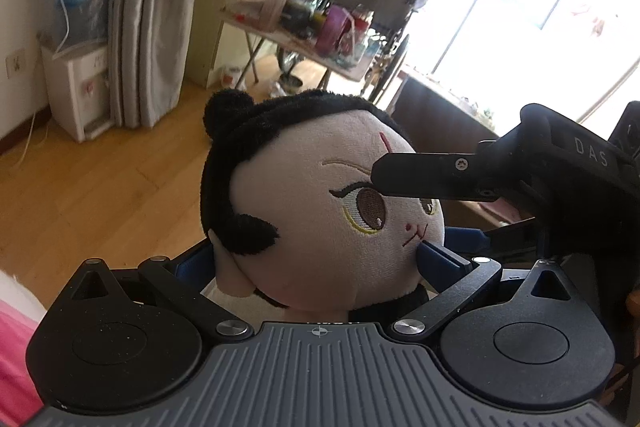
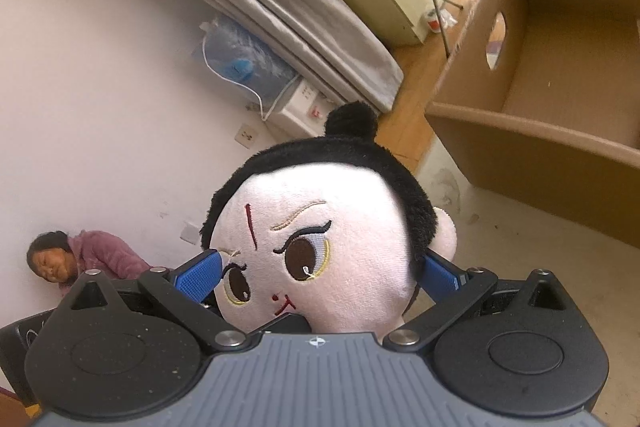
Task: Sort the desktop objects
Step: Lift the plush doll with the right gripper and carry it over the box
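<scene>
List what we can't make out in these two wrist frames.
- Plush doll body: hidden below the head by the gripper housing, both views.
- Left gripper far finger: mostly behind the doll's head, left wrist view.
- Right gripper contact: fingers flank the head, actual pinch hidden.
- Cardboard box contents: cut off by the right edge.
- Cluttered folding table: items too blurred to identify.

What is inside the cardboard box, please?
The cardboard box shows bare inner walls and an oval handle hole. Its near wall hides the bottom. The plush doll is outside, held by both tools.
</scene>
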